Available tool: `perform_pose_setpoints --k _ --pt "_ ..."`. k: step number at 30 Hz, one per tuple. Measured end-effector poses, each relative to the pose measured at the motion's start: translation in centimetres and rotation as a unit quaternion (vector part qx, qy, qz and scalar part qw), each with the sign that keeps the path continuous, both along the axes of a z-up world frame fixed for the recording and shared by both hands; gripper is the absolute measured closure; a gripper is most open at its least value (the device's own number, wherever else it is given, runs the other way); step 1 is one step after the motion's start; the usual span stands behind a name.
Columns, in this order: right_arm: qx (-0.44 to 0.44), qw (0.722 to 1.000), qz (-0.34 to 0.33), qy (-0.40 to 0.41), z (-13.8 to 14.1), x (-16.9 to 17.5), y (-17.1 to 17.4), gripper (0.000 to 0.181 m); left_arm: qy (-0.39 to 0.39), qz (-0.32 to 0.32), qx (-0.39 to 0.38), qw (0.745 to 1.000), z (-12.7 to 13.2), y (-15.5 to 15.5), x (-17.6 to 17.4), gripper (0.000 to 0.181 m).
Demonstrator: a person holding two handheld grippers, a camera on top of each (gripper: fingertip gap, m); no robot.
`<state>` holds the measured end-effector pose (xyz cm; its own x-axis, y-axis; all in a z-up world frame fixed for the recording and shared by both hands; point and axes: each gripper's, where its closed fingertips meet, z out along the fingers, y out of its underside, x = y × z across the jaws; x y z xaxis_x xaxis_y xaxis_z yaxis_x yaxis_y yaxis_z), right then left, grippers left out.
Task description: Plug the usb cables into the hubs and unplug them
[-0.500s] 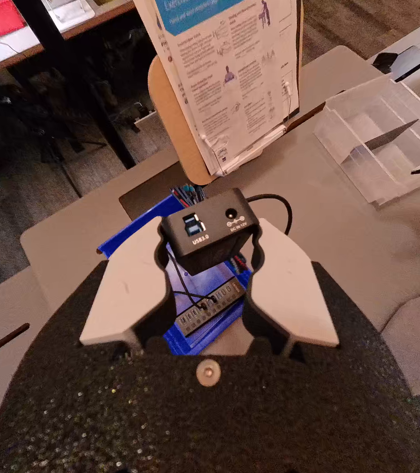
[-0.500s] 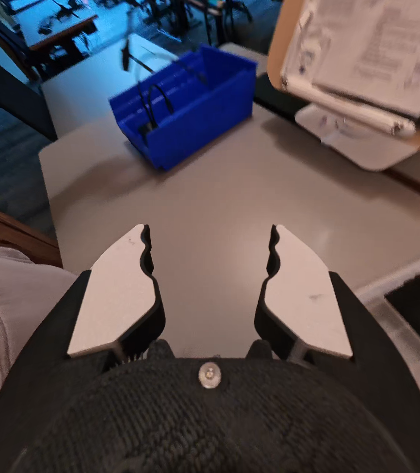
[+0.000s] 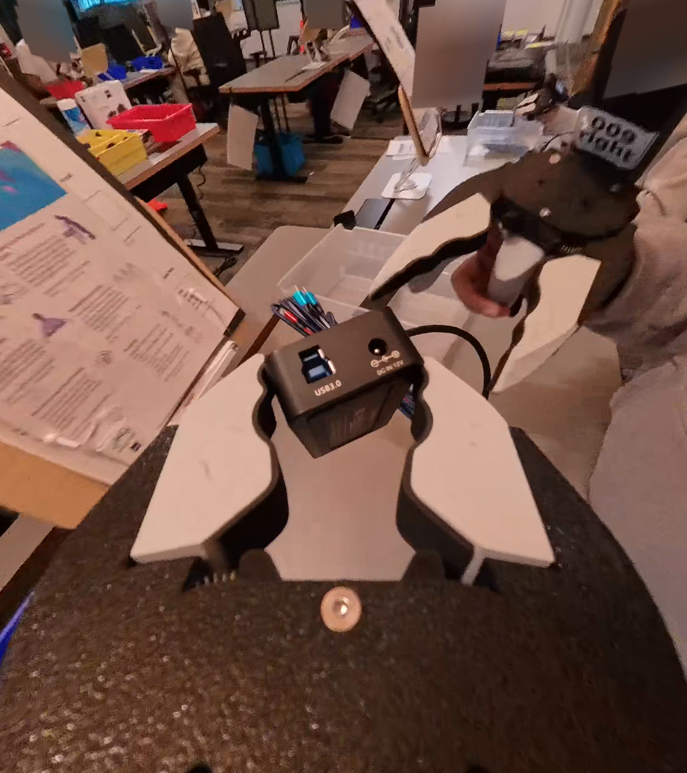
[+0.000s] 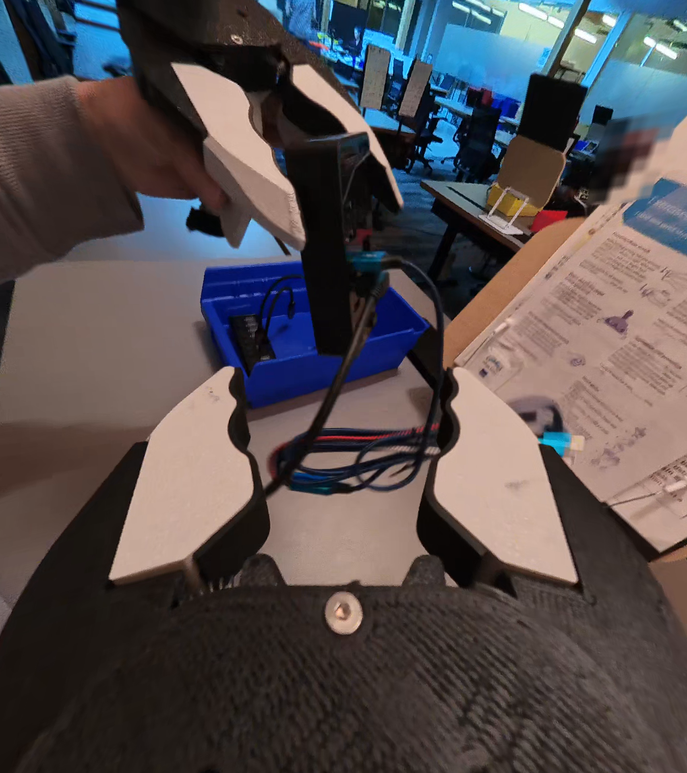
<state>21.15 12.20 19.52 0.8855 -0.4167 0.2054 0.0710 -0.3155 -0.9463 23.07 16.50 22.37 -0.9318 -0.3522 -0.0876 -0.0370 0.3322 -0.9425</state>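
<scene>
My left gripper (image 3: 342, 370) is shut on a black USB hub (image 3: 333, 389) and holds it upright in the air, end face toward the camera. In the right wrist view the hub (image 4: 321, 259) hangs from the left gripper (image 4: 342, 217) above a blue bin (image 4: 312, 368). Coloured USB cables (image 4: 367, 263) are plugged into the hub's side, and their loops (image 4: 354, 460) lie on the table. A second hub (image 4: 252, 339) lies in the bin with a thin black cable. My right gripper (image 4: 344, 376) is open and empty, just short of the cable loops; it also shows in the left wrist view (image 3: 434, 341).
A board stand with printed sheets (image 3: 61, 293) stands close on the hub's left, and shows in the right wrist view (image 4: 626, 334). A clear plastic tray (image 3: 342, 267) sits behind the hub. A person's sleeve (image 3: 668, 334) fills the right side. Grey tabletop (image 4: 82, 355) lies around the bin.
My left gripper has lifted the hub up out of the bin and turned toward the right gripper. The right gripper has moved in close to the hub and cables, still open.
</scene>
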Motion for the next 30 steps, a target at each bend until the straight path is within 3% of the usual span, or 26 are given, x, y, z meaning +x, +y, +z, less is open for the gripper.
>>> perform_pose_setpoints --k 3,6,9,12,13,15,20,23,26,28,30 --pt "-0.022 1.0 -0.016 -0.008 -3.6 -0.4 0.4 0.106 -0.011 -0.017 -0.05 0.999 -1.8 -2.8 -1.4 0.118" --pt "-0.046 0.994 -0.074 -0.073 -5.6 0.4 -0.9 0.136 -0.034 -0.023 -0.091 0.995 -2.8 -4.9 -2.7 0.118" --pt "-0.053 0.988 -0.075 -0.121 -6.6 -0.1 -1.2 0.143 -0.06 -0.017 -0.127 0.99 -3.3 -6.0 -3.3 0.118" --pt "-0.061 0.981 -0.089 -0.163 -7.2 -0.5 -0.8 0.139 -0.071 -0.018 -0.149 0.986 -3.5 -6.6 -3.8 0.118" --pt "-0.07 0.979 -0.089 -0.172 -7.5 -0.8 -0.6 0.149 -0.081 -0.019 -0.147 0.986 -3.5 -6.8 -4.0 0.118" --pt "-0.071 0.971 -0.109 -0.201 -7.2 -0.7 -1.0 0.15 -0.105 -0.021 -0.13 0.986 -3.4 -6.9 -4.5 0.118" --pt "-0.158 0.912 -0.162 -0.342 -5.3 1.0 -3.5 0.154 -0.106 -0.007 -0.096 0.99 -3.0 -6.7 -5.3 0.115" --pt "-0.204 0.861 -0.195 -0.423 -3.7 1.7 -5.1 0.154 0.002 0.003 -0.14 0.99 -2.5 -5.5 -5.2 0.106" --pt "-0.255 0.813 -0.188 -0.489 -3.3 2.0 -6.1 0.154 0.242 0.054 -0.184 0.951 -3.0 -3.5 -3.4 0.103" --pt "-0.29 0.785 -0.159 -0.523 -4.0 2.2 -6.5 0.154 0.353 0.036 -0.156 0.922 -4.3 -3.0 -3.7 0.115" --pt "-0.32 0.772 -0.139 -0.531 -5.0 2.6 -7.0 0.154 0.418 0.015 -0.098 0.903 -6.2 -2.8 -4.5 0.115"
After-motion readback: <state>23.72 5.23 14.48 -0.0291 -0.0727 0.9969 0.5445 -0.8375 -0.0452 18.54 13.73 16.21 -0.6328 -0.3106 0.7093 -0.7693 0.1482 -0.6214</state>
